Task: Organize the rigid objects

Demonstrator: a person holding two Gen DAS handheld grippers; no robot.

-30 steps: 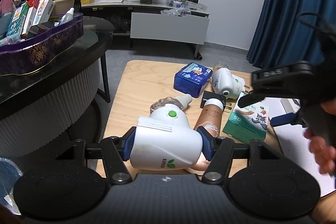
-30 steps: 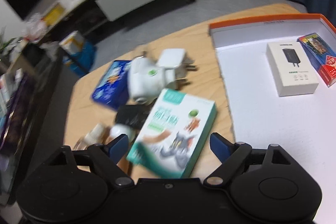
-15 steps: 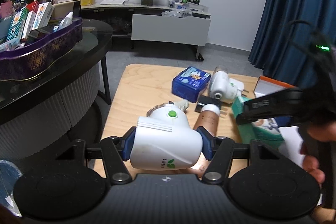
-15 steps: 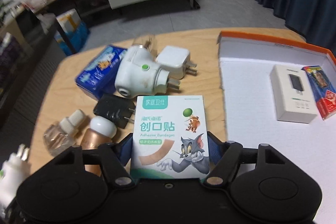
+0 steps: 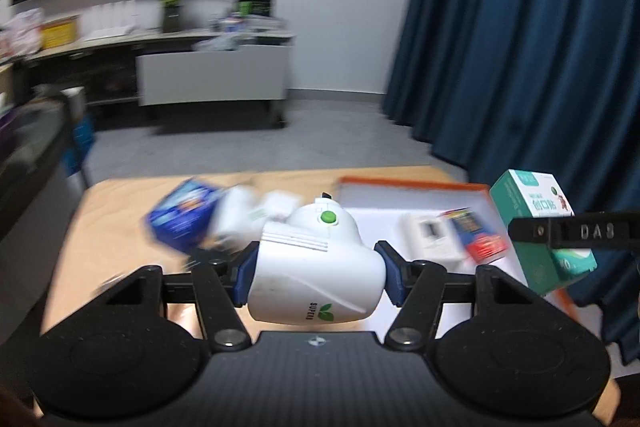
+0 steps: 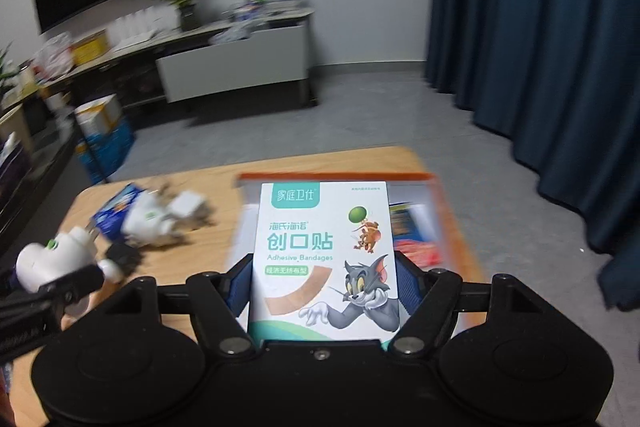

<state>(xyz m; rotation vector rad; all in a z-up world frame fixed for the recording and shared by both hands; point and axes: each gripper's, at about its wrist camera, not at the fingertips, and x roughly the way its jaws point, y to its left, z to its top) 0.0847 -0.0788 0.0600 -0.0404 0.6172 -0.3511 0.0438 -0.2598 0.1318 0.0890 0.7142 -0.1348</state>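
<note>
My left gripper (image 5: pixel 316 273) is shut on a white plug-in device with a green button (image 5: pixel 316 267), held above the wooden table (image 5: pixel 116 211). My right gripper (image 6: pixel 322 287) is shut on a box of adhesive bandages (image 6: pixel 324 255), lifted in the air; the same box (image 5: pixel 540 223) shows at the right of the left wrist view. An orange-rimmed white tray (image 5: pixel 400 183) lies on the right of the table with a white box (image 5: pixel 430 235) and a red and blue box (image 5: pixel 476 235) in it. The held white device (image 6: pixel 56 259) also shows at the left of the right wrist view.
On the table's left lie a blue box (image 5: pixel 184 215), another white plug-in device (image 6: pixel 150 219), a white charger (image 6: pixel 186 205) and a black adapter (image 6: pixel 126 253). A blue curtain (image 5: pixel 520 47) hangs at the right. A low cabinet (image 5: pixel 212 79) stands by the far wall.
The right gripper closed on the bandage box and lifted it off the table. Both grippers rose and swung right, towards the orange-rimmed tray. The left still holds the white device.
</note>
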